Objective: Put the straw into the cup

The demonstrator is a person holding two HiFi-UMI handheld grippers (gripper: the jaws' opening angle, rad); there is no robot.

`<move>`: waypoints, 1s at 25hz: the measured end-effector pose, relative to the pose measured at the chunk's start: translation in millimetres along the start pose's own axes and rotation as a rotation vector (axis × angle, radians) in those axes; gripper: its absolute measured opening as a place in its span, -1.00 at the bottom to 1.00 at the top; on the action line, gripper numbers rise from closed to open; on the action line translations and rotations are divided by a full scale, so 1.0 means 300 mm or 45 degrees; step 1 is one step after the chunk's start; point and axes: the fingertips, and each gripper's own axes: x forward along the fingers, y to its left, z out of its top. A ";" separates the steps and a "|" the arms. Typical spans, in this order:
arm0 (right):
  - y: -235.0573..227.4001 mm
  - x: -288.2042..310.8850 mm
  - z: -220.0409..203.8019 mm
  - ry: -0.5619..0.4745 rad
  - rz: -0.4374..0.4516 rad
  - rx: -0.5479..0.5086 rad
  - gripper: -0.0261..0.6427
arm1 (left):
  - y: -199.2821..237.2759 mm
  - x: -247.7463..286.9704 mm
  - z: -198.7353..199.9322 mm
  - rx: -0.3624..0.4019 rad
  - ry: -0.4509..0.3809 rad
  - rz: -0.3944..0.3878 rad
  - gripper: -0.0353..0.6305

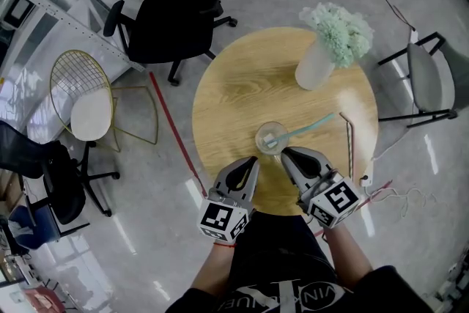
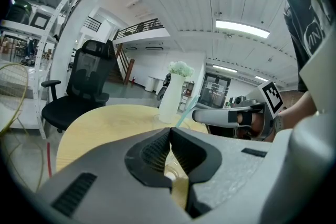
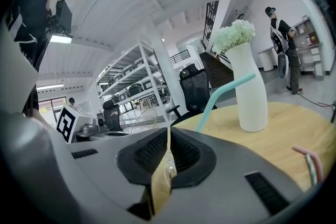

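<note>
In the head view a clear cup [image 1: 271,137] stands near the front of the round wooden table [image 1: 242,84]. A teal straw [image 1: 311,125] stands in it, leaning right. My left gripper [image 1: 253,160] sits just left of the cup, its jaws shut and empty. On the cup's right is my right gripper [image 1: 284,154], also shut, with only a thin slit showing and nothing in it. In the right gripper view the teal straw [image 3: 220,94] rises just beyond the gripper [image 3: 168,136]. The left gripper view shows its gripper [image 2: 170,136], the straw [image 2: 186,110] and the right gripper [image 2: 220,116] across from it.
A white vase [image 1: 315,66] of pale green flowers stands at the table's far right. Another straw [image 1: 350,146] lies on the table by the right edge. A black office chair [image 1: 172,18], a wire chair [image 1: 84,95] and a grey chair [image 1: 429,77] surround the table.
</note>
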 end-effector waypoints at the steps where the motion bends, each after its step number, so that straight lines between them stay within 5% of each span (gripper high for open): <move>1: 0.004 0.000 0.001 0.002 0.006 -0.006 -0.87 | -0.003 0.001 0.002 0.001 -0.002 -0.002 -0.86; 25: 0.125 -0.065 0.022 0.028 0.106 -0.131 -0.91 | -0.111 -0.029 0.080 0.054 -0.068 -0.029 -0.86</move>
